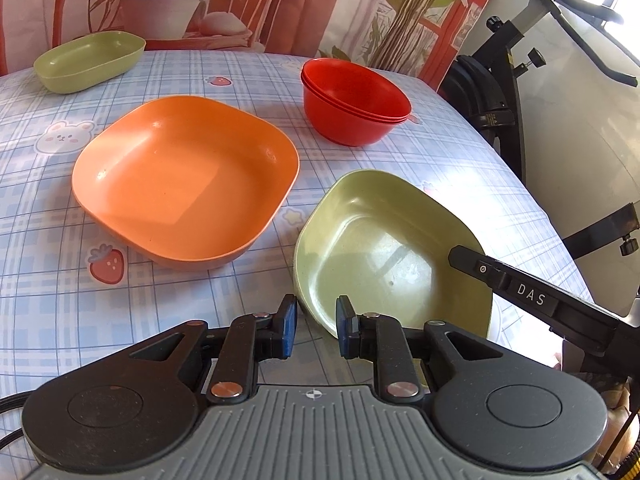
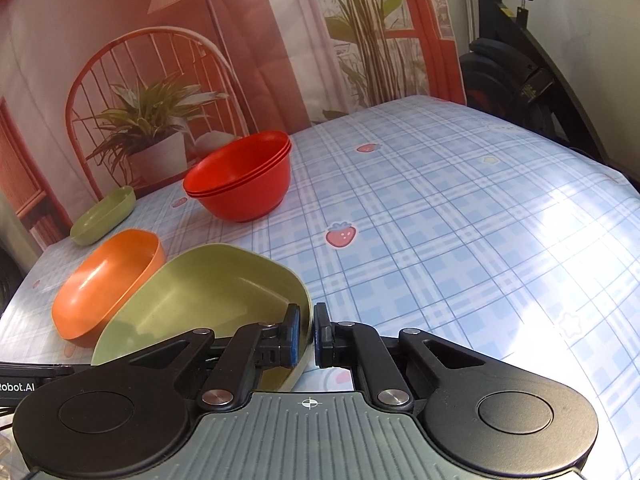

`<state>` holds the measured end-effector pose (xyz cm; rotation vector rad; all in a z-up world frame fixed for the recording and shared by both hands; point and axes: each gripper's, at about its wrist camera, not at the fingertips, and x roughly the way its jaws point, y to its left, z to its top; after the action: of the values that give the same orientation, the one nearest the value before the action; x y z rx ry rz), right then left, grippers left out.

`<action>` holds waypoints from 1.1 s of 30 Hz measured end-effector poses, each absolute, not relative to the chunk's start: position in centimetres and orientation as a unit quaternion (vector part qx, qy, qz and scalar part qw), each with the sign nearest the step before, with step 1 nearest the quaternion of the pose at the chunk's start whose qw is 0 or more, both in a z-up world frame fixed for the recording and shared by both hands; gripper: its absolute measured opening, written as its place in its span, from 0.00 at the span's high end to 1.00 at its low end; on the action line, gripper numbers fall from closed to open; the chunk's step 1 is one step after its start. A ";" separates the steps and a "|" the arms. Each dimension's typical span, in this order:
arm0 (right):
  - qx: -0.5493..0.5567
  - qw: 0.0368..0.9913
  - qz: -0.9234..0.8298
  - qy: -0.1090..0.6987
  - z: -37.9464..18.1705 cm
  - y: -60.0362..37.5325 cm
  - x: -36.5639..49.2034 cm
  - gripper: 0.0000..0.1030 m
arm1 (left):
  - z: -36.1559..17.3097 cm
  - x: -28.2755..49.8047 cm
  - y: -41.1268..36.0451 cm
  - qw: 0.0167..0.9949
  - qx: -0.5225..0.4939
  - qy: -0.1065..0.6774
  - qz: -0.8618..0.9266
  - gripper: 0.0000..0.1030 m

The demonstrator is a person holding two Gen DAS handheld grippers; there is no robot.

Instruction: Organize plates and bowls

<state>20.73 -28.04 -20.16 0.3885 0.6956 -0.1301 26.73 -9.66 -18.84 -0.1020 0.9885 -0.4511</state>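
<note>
Your right gripper (image 2: 306, 334) is clamped on the rim of the pale green square plastic plate (image 2: 208, 300), one blue pad inside the wall and one outside, with the plate tilted so its far side hangs above the checked blue tablecloth (image 2: 440, 220). Your left gripper (image 1: 316, 328) sits at the same plate's near-left rim; its jaws stand only a little apart with the rim edge at the inner pad (image 1: 343, 320), and you cannot tell from this view whether both pads press on it. The right gripper's black finger reaches in over the plate's right rim in the left wrist view. Just beside the green plate, toward the left edge of the tabletop, lies the orange square plastic plate (image 1: 186, 180), flat on the cloth; in the right wrist view the green plate's raised rim overlaps its near side. Farther back, near the middle of the far edge, stands the stack of three red round plastic bowls (image 1: 356, 102), nested one in another and upright. At the far left corner rests the small green oval plastic dish (image 1: 90, 60), well apart from the rest. A printed backdrop with plants and a chair hangs behind the far edge.
</note>
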 end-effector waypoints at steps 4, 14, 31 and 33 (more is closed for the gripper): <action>0.189 0.921 -0.069 0.334 -19.8 -28.1 20.7 0.95 | -18.3 26.4 -9.6 0.857 -0.044 0.464 -0.221 0.80; 0.182 0.925 -0.056 0.327 -17.3 -26.5 22.0 0.94 | -15.8 26.1 -7.7 0.876 -0.051 0.430 -0.211 0.80; 0.216 0.926 0.029 0.308 -11.0 -18.8 31.2 0.94 | -8.3 30.4 1.6 0.903 -0.076 0.397 -0.148 0.80; 0.211 0.929 0.035 0.302 -10.4 -17.6 32.0 0.94 | -7.3 30.8 2.4 0.909 -0.067 0.385 -0.142 0.80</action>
<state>31.98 -17.61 -10.43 0.4330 0.6188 0.0724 30.85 2.39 -7.29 -0.1392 0.7950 -0.2930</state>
